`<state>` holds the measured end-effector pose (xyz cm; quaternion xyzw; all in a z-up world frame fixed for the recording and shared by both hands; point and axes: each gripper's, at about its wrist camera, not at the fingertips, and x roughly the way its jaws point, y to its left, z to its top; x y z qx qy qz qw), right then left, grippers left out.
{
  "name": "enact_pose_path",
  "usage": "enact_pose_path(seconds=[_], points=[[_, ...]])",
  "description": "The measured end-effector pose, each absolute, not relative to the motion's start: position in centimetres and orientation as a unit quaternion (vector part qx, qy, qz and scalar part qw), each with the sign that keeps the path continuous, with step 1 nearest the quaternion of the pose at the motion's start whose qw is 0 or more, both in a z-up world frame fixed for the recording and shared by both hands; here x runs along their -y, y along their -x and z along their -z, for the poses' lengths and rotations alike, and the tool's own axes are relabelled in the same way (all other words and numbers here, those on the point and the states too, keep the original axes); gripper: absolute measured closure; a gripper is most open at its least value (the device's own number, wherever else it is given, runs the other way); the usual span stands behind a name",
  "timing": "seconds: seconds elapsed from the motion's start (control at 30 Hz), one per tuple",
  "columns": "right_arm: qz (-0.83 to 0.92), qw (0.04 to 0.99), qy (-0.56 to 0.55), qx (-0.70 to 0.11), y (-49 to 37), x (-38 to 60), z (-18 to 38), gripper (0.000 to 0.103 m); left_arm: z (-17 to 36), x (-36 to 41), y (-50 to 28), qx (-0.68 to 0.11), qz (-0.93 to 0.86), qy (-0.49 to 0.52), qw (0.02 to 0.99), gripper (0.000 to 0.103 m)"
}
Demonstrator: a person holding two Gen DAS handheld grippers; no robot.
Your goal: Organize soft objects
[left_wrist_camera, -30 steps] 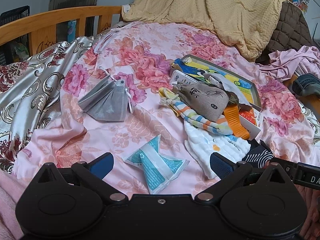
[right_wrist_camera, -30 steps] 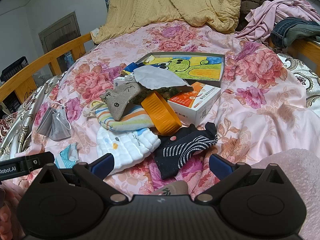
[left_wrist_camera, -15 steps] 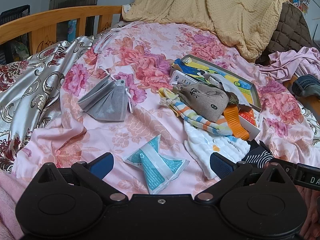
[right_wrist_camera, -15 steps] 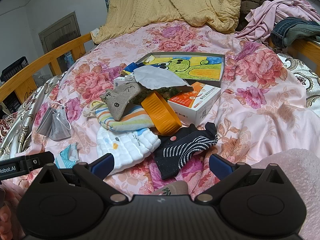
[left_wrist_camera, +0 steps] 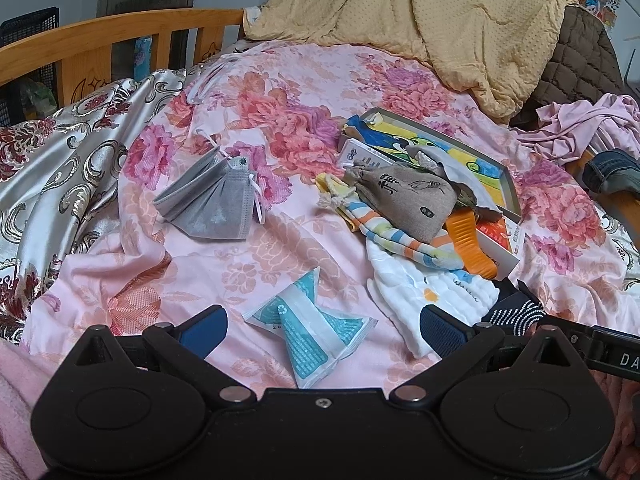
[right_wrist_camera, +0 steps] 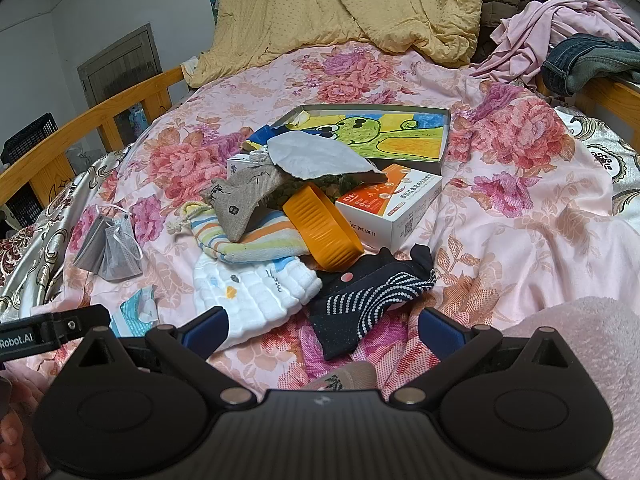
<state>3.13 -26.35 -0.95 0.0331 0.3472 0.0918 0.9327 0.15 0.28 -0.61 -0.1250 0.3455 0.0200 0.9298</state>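
**Over the heap, both grippers empty and waiting**

Around the shallow picture box (right_wrist_camera: 443, 136) on the flowered bedspread (right_wrist_camera: 520, 216), the soft things lie in one tangled heap. Leaning on the box's near edge are a beige drawstring pouch (right_wrist_camera: 240, 200) and a pale cloth (right_wrist_camera: 316, 156); below the box, toward the camera, come a striped sock (right_wrist_camera: 256, 244), a white quilted cloth (right_wrist_camera: 256, 288) and a dark dotted sock (right_wrist_camera: 372, 300). Well left of the box sit a grey face mask (left_wrist_camera: 212, 200) and a blue-and-white packet (left_wrist_camera: 312, 332).

The left gripper (left_wrist_camera: 320, 328) hovers with its jaws spread wide either side of the packet, gripping nothing. The right gripper (right_wrist_camera: 320, 326) likewise stands released, its fingers straddling the gap between the white cloth and the dotted sock.

No sorting appears to have begun. The main risk is the overlap: the pouch rests on the striped sock, which overlies the white cloth, so pulling a lower piece would likely drag its neighbours. An orange ribbed ring (right_wrist_camera: 320, 228) and a white carton (right_wrist_camera: 396, 208) lean against the heap beside the box and could tip or slide if cloth is tugged. A thin packet may also slip from a shallow pinch.
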Motion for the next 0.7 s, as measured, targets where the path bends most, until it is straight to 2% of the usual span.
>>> enact_pose_path(seconds=[0.5, 0.7], points=[[-0.092, 0.929, -0.036, -0.356, -3.4, 26.3, 0.9, 0.0, 0.7, -0.7, -0.3, -0.356, -0.026, 0.136, 0.924, 0.001], [-0.128, 0.916, -0.032, -0.378, -5.1, 25.5, 1.0, 0.0, 1.4, -2.2, -1.7, -0.386, -0.04, 0.18, 0.904, 0.001]])
